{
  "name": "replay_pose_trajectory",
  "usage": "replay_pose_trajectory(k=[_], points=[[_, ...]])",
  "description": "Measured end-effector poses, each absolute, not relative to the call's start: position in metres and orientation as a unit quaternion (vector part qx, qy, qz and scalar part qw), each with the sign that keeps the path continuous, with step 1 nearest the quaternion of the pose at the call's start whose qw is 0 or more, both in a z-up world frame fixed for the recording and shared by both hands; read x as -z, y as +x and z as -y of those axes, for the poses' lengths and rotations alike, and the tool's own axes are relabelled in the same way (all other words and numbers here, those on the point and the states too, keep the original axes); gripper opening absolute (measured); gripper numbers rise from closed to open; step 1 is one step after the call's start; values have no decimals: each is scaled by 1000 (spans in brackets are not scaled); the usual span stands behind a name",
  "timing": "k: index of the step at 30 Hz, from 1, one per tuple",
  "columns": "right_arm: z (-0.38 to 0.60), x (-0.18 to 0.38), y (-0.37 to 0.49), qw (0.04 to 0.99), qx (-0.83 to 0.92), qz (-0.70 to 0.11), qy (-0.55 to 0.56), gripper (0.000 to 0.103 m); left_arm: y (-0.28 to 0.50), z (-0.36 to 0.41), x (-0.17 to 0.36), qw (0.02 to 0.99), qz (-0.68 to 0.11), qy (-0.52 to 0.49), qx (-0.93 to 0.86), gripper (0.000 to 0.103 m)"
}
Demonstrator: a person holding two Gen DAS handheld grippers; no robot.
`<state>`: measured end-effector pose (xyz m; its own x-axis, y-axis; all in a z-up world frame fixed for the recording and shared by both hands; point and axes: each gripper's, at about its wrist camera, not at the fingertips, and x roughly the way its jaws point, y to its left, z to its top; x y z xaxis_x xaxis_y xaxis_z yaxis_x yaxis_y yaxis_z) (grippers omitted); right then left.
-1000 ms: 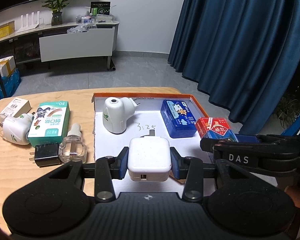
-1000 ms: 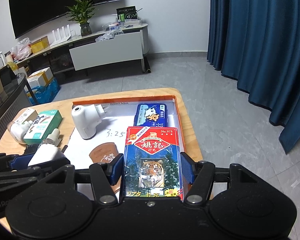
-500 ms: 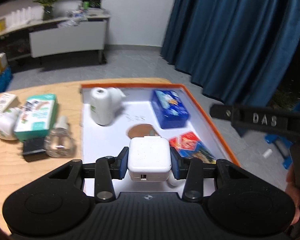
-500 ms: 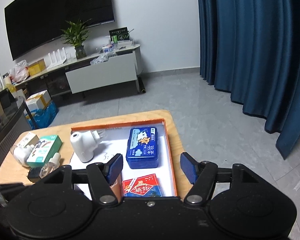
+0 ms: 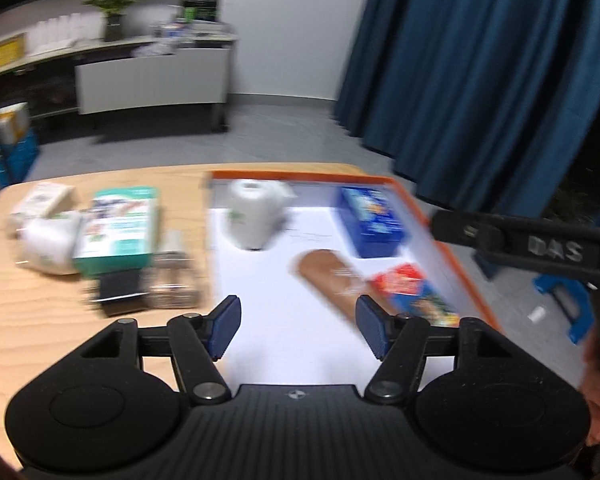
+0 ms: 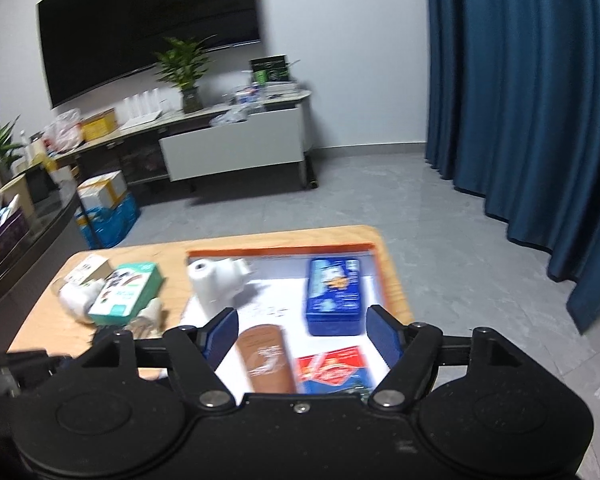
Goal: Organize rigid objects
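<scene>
My left gripper [image 5: 298,330] is open and empty above the near end of the orange-rimmed white tray [image 5: 424,216]. My right gripper [image 6: 302,338] is open and empty, raised over the tray's [image 6: 380,276] near right part. In the tray lie a white plug-in device [image 5: 254,212], a blue tin [image 5: 370,216], a brown oval piece [image 5: 332,278] and a red and blue card box [image 5: 412,292]. They also show in the right wrist view: the plug-in device [image 6: 216,284], the tin [image 6: 334,296], the brown piece [image 6: 266,360] and the card box [image 6: 334,370]. The white charger is not visible.
On the wooden table [image 5: 28,320] left of the tray lie a green and white box [image 5: 118,232], a white plug [image 5: 46,244], a small white box [image 5: 44,198], a black adapter [image 5: 120,294] and a clear bottle [image 5: 174,276]. The right gripper's arm [image 5: 540,246] crosses at the right.
My left gripper has opened and no longer holds the white charger. My right gripper has risen away from the tray; the card box it let go lies in the tray.
</scene>
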<state>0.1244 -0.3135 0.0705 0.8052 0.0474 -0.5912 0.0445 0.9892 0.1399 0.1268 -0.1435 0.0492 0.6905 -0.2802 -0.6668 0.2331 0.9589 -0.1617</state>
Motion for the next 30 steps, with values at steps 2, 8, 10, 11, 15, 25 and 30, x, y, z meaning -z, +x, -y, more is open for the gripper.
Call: replay_pose_trajectory(k=[2,8,10,11,15,25,30], points=[[300,-69,127,946,-14,-317,73,86,127,126,-50,921,-371,-40,112,65],[256,-64,134,940,-53,-331,64,88,129,81,-55,924,-375,-57,45,67],[245,-63,135,938,-63,-334,63,88,129,70,-57,925,-373,-63,30,68],[239,-62,136,937,-67,-337,63,88,129,65,-58,925,-373,-66,23,69],[221,-60,137,935,-80,-342,52,88,125,47,-61,927,-368,-78,6,72],[193,-56,137,930,-100,-351,36,90,120,22,-59,925,-368,-99,-14,75],[186,-51,137,927,-106,-358,32,90,119,11,-53,921,-373,-107,-25,76]])
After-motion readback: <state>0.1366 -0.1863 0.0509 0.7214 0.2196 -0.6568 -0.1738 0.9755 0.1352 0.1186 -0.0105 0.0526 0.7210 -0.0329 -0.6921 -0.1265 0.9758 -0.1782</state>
